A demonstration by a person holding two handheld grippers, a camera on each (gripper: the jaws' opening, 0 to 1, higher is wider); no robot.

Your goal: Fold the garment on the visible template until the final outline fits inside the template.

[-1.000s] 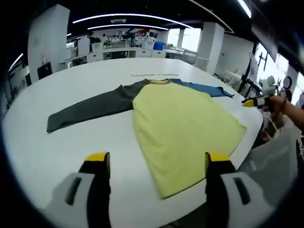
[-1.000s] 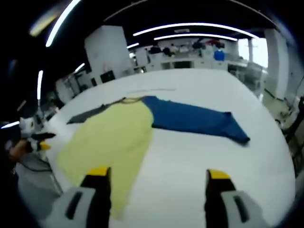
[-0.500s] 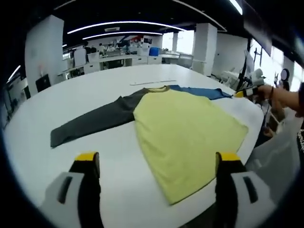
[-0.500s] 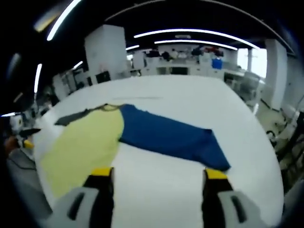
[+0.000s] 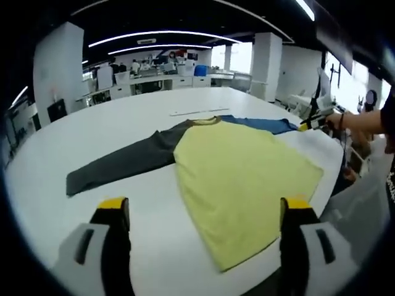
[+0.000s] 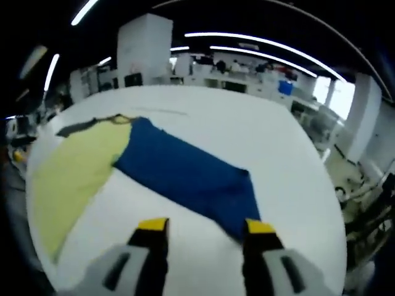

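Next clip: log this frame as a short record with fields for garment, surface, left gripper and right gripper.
garment: long-sleeved shirt spread flat, unfolded; yellow body, grey sleeve, blue sleeve
surface: white table
left gripper: left gripper open, jaws wide, near the shirt's hem, holding nothing
right gripper: right gripper open, jaws at the blue sleeve's cuff end

right gripper [image 6: 200,225] nearer blue sleeve [image 6: 185,176], jaws narrower.

No readable text, labels, brands or numbers anywhere.
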